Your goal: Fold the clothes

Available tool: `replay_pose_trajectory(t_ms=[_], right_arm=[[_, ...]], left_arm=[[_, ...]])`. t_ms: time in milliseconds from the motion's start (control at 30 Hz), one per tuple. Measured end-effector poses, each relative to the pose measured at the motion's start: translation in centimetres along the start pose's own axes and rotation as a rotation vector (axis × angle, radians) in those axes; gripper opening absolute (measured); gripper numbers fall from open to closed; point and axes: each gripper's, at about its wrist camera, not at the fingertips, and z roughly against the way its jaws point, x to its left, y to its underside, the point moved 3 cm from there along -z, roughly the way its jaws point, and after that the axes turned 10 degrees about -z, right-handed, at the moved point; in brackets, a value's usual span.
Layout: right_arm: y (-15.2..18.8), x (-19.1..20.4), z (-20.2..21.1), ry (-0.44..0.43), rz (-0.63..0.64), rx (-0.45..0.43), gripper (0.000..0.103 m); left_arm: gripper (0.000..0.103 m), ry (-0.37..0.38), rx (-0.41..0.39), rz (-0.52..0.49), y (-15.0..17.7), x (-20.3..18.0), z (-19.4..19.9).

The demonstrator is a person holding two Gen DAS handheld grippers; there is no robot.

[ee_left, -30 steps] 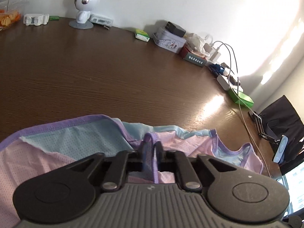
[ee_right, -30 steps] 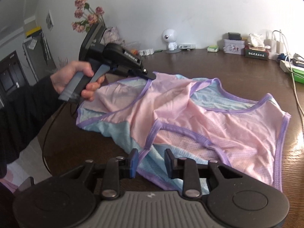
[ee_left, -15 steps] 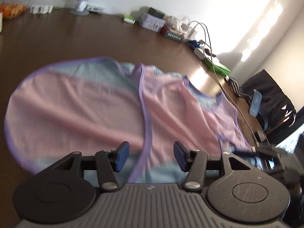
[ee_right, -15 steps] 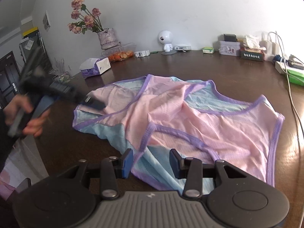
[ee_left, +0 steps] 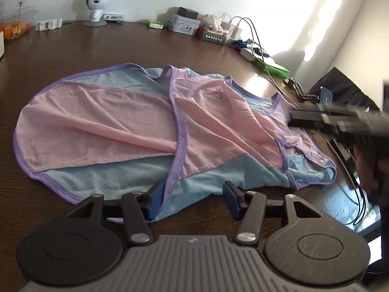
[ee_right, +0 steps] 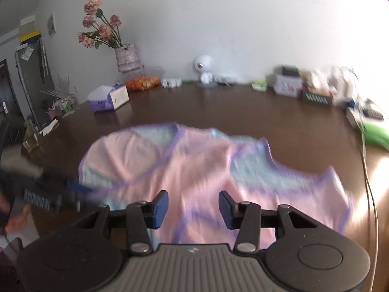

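A pink and light-blue mesh top (ee_left: 116, 121) with purple trim lies spread and rumpled on the dark wooden table (ee_left: 97, 48). My left gripper (ee_left: 192, 199) is open at its near hem. Blue fabric lies loosely between the fingers, and the purple trim brushes the left finger (ee_left: 155, 199) unpinched. My right gripper (ee_left: 304, 116) shows blurred over the top's far right corner. In the right wrist view the right gripper (ee_right: 193, 209) hovers above the top (ee_right: 194, 165). Its jaws are opening with nothing pressed between them. The left gripper (ee_right: 80, 189) is a blur at the left.
Along the wall stand a white robot figurine (ee_left: 97, 2), a tin box (ee_left: 182, 24), chargers with cables (ee_left: 252, 48) and a green pack (ee_left: 274, 69). A tissue box (ee_right: 109, 97) and a flower vase (ee_right: 126, 58) sit far left. A black chair (ee_left: 340, 92) stands beside the table.
My left gripper let go of the purple strap, opened and drew back to the top's near hem. The right gripper rose above the cloth and its jaws widened.
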Motion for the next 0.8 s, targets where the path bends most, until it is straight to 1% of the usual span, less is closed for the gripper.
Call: replay_pose_trajectory(t_ms=[100, 133, 167, 233, 267, 367, 433, 467, 533, 567, 633, 733, 800], right_arm=[[-4.2, 1.6, -4.9, -0.082, 0.0, 0.031, 0.045], [-5.4, 1.9, -7.1, -0.092, -0.022, 0.062, 0.045], [-6.3, 2.2, -9.2, -0.071, -0.02, 0.081, 0.044], [-8.1, 2.9, -13.4, -0.026, -0.015, 0.119, 0.043], [-8.6, 3.0, -15.1, 0.002, -0.018, 0.142, 0.043], [-8.5, 3.3, -18.1, 0.076, 0.039, 0.201, 0.034], [-8.4, 3.4, -19.3, 0.109, 0.064, 0.226, 0.033], [-8.3, 3.4, -19.6, 0.117, 0.069, 0.231, 0.028], [-8.2, 3.3, -20.2, 0.132, 0.08, 0.24, 0.009], [-8.4, 3.4, -20.2, 0.138, 0.074, 0.224, 0.001], [-8.8, 3.5, -20.0, 0.151, 0.062, 0.191, 0.001], [-10.1, 3.9, -19.2, 0.099, 0.0, 0.125, 0.001], [-10.5, 4.2, -20.1, 0.094, -0.014, 0.119, 0.001]], left_arm=[[0.047, 0.03, -0.021, 0.022, -0.5, 0.5, -0.1], [0.037, 0.036, -0.019, 0.023, -0.7, 0.5, -0.2], [0.025, 0.043, -0.018, 0.024, -0.8, 0.5, -0.3], [0.012, 0.052, -0.009, 0.023, -1.0, 0.5, -0.6], [0.01, 0.056, 0.001, 0.018, -0.8, 0.4, -0.7], [0.007, 0.07, 0.009, 0.021, -0.2, 0.6, -0.8], [0.005, 0.079, 0.01, 0.038, 0.1, 1.0, -0.8], [0.004, 0.084, 0.01, 0.047, 0.3, 1.1, -0.8], [0.003, 0.094, 0.01, 0.051, 0.5, 1.3, -0.7], [0.003, 0.097, 0.011, 0.05, 0.5, 1.3, -0.6], [0.003, 0.101, 0.019, 0.045, 0.6, 1.3, -0.5], [0.003, 0.112, 0.03, 0.041, 0.8, 1.3, -0.5], [0.003, 0.123, 0.032, 0.053, 0.9, 1.6, -0.5]])
